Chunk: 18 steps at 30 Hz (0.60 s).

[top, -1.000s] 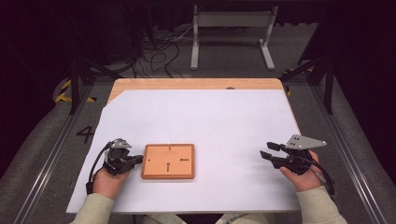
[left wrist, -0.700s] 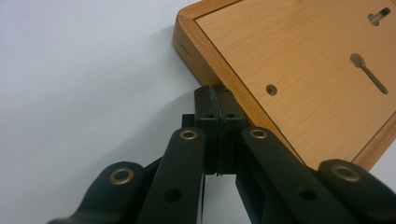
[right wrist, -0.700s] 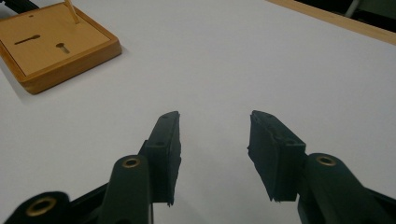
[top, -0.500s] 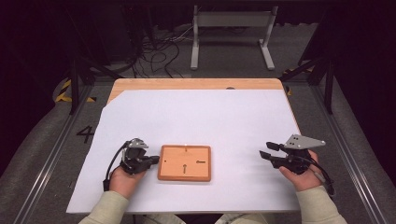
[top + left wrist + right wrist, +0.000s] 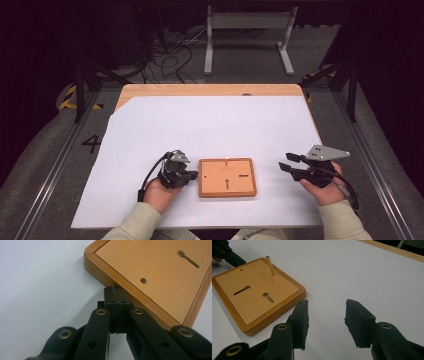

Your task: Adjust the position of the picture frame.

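Lying flat on the white paper-covered table (image 5: pixel 215 125), near its front edge between the two hands, the square light-wood board (image 5: pixel 227 177) has rounded corners, a darker raised rim, two keyhole slots and a thin brass pin (image 5: pixel 270 265) standing at one edge. Matte black, the left gripper (image 5: pixel 117 298) has its jaws pressed together, their tips touching the board's rim. Off to the board's other side, the right gripper (image 5: pixel 326 322) holds its ribbed pads spread over bare paper.
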Available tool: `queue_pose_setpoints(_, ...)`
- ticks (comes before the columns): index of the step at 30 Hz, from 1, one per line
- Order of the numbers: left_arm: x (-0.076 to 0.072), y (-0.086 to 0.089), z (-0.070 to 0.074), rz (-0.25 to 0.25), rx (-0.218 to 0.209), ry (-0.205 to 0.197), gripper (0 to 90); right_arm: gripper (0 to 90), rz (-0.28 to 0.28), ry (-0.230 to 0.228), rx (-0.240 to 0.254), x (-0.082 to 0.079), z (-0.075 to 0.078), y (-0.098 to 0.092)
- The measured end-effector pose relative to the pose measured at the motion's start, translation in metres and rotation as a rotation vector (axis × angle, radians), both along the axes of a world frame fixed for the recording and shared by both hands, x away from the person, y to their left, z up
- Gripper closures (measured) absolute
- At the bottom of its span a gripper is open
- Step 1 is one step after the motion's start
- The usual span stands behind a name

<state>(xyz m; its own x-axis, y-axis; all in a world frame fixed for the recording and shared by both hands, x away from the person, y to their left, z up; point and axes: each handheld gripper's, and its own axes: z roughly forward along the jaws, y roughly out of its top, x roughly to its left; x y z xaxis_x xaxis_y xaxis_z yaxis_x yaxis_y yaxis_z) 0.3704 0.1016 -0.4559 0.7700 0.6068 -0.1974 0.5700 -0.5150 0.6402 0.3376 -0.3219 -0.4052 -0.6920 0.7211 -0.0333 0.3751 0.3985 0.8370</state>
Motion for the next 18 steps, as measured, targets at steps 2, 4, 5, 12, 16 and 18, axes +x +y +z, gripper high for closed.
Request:
queue_pose_setpoints(2,0.001,0.002,0.002,0.004,-0.020,-0.002,89.7,56.4,0.009,0.005,-0.001,-0.001,0.001,0.001)
queue_pose_setpoints(4,0.001,0.005,0.007,0.008,-0.031,-0.020,89.7,65.8,0.035,0.015,-0.004,-0.003,0.001,0.003)
queue_pose_setpoints(5,0.001,0.006,0.009,0.007,-0.040,-0.037,89.6,71.6,0.051,0.021,-0.010,-0.003,0.001,0.005)
queue_pose_setpoints(12,0.010,0.009,0.028,0.027,-0.124,-0.090,81.4,90.0,0.156,0.066,-0.070,-0.012,0.002,0.026)
queue_pose_setpoints(16,0.016,0.010,0.032,0.027,-0.145,-0.113,78.6,90.0,0.218,0.083,-0.089,-0.017,0.002,0.044)
queue_pose_setpoints(18,0.018,0.011,0.033,0.032,-0.148,-0.123,79.9,90.0,0.230,0.088,-0.096,-0.018,0.001,0.048)
